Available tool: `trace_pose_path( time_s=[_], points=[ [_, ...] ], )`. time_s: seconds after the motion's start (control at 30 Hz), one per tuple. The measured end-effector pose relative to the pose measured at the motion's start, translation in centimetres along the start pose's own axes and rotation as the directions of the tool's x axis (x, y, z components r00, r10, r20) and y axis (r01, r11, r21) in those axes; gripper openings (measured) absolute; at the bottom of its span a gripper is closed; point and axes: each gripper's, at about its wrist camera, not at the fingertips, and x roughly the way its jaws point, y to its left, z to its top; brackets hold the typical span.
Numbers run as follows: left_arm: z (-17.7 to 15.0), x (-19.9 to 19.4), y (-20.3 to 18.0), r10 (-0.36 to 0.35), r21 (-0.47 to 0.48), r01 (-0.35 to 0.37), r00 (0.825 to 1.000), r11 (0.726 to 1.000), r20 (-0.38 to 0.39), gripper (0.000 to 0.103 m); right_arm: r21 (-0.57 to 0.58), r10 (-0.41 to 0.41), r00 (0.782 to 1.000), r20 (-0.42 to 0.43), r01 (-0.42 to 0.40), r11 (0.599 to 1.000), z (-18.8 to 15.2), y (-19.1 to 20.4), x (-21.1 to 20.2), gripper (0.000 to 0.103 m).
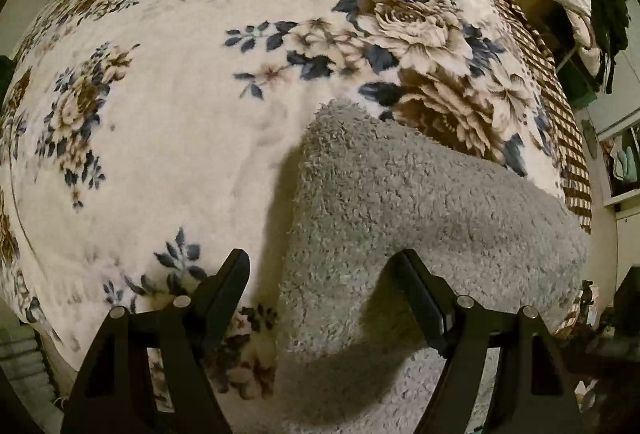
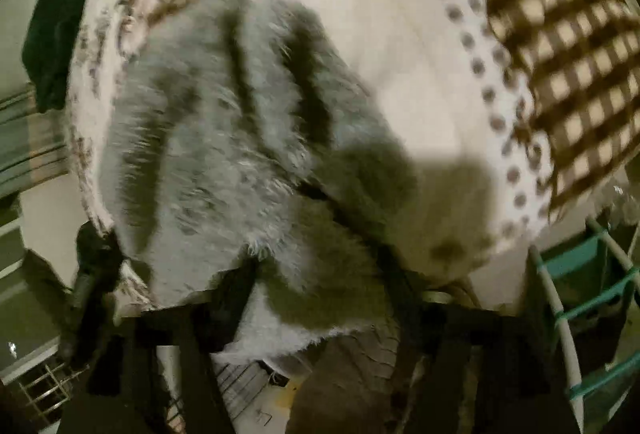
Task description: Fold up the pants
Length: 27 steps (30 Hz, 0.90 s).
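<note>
Fluffy grey pants (image 1: 400,201) lie under our left gripper (image 1: 324,266), jaws spread above them, while our right gripper (image 2: 320,274) pinches their edge over the floral blanket (image 1: 180,113).

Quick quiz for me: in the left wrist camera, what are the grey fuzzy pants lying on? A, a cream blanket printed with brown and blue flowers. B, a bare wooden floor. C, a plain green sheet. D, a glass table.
A: in the left wrist view the grey fuzzy pants lie on a cream blanket printed with brown and blue flowers, which spreads out behind and beside them.
</note>
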Motion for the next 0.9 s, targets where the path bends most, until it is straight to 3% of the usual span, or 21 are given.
trace_pose_path(
  time_s=[0.13,0.27,0.33,0.4,0.47,0.53,0.73,0.8,0.9],
  points=[
    [0.0,-0.2,-0.5,-0.012,0.017,0.012,1.000,1.000,0.005,0.075,0.148,-0.111,0.990,0.092,0.097,0.984,-1.5,-3.3,-1.8,0.021],
    [0.0,-0.1,-1.4,-0.032,0.024,0.032,0.999,0.999,0.000,0.075,0.157,-0.095,0.993,-0.071,0.106,0.982,-1.8,-4.6,0.6,0.023],
    [0.2,-0.4,-1.5,-0.048,0.017,0.048,0.999,0.999,-0.001,0.075,0.135,-0.077,0.996,-0.047,0.082,0.987,-1.5,-3.4,-0.4,0.034],
    [0.6,-1.1,-1.3,-0.065,0.004,0.065,0.998,0.998,0.013,0.075,0.139,-0.027,0.999,0.016,0.025,0.990,-1.2,-2.5,-2.3,0.058],
    [1.5,-1.6,-1.2,-0.072,-0.002,0.072,0.997,0.997,0.028,0.075,0.130,0.025,0.993,0.112,-0.039,0.991,-0.4,-1.7,-4.4,0.066],
    [2.7,-1.8,-1.2,-0.068,-0.003,0.068,0.997,0.998,0.048,0.075,0.080,0.042,0.979,0.202,-0.059,0.995,1.0,-0.1,-5.9,0.066],
    [6.3,2.0,-0.2,-0.051,-0.023,0.052,0.999,0.998,0.008,0.075,0.061,0.069,0.976,0.208,-0.083,0.995,7.1,1.6,-4.0,0.065],
    [6.8,3.3,0.0,-0.048,-0.025,0.048,0.999,0.999,-0.011,0.075,0.047,0.057,0.977,0.204,-0.068,0.997,7.9,2.1,-2.7,0.036],
    [7.5,5.3,0.5,-0.053,-0.046,0.051,0.998,0.998,-0.046,0.075,-0.026,-0.008,0.956,0.293,0.016,1.000,8.2,4.5,-2.3,0.030]
  ],
)
